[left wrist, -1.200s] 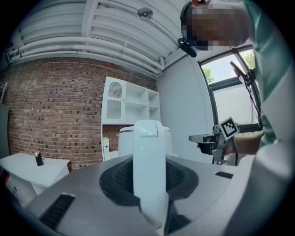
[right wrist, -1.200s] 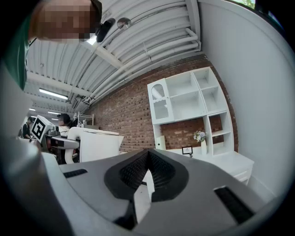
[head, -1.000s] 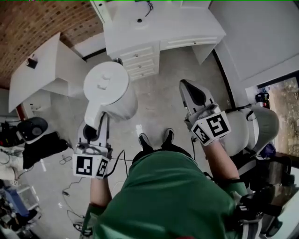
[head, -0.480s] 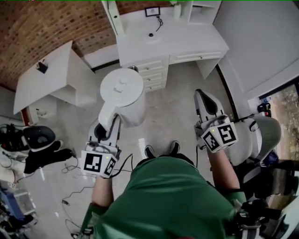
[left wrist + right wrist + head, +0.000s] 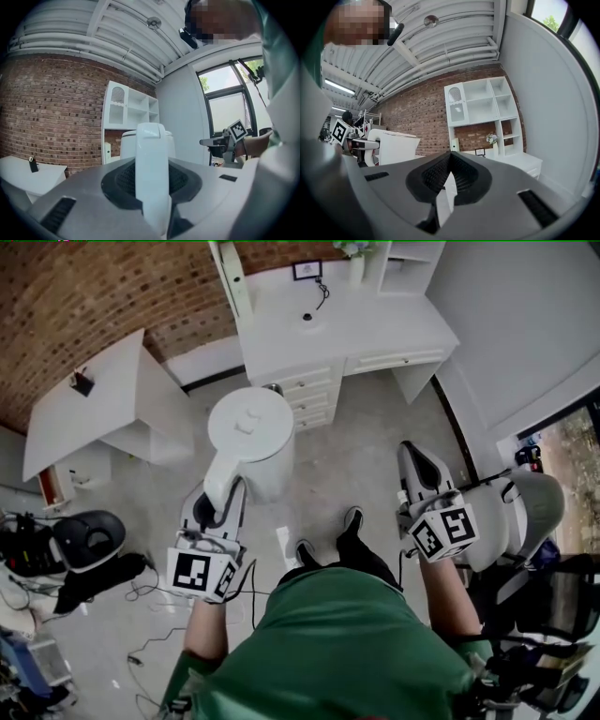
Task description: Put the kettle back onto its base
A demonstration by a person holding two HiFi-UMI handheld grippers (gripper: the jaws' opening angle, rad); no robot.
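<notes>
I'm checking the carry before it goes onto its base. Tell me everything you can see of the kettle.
The kettle is white, glossy and plastic-looking, with a round flat lid bearing a small raised tab. Its curved white handle is clamped between the dark ribbed pads of the left gripper; nothing else touches it. It hangs upright in the air above the pale floor, before the white desk. No base shows under it.

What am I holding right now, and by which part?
The left claw grips the kettle by its handle; the right claw is shut and holds nothing.
</notes>
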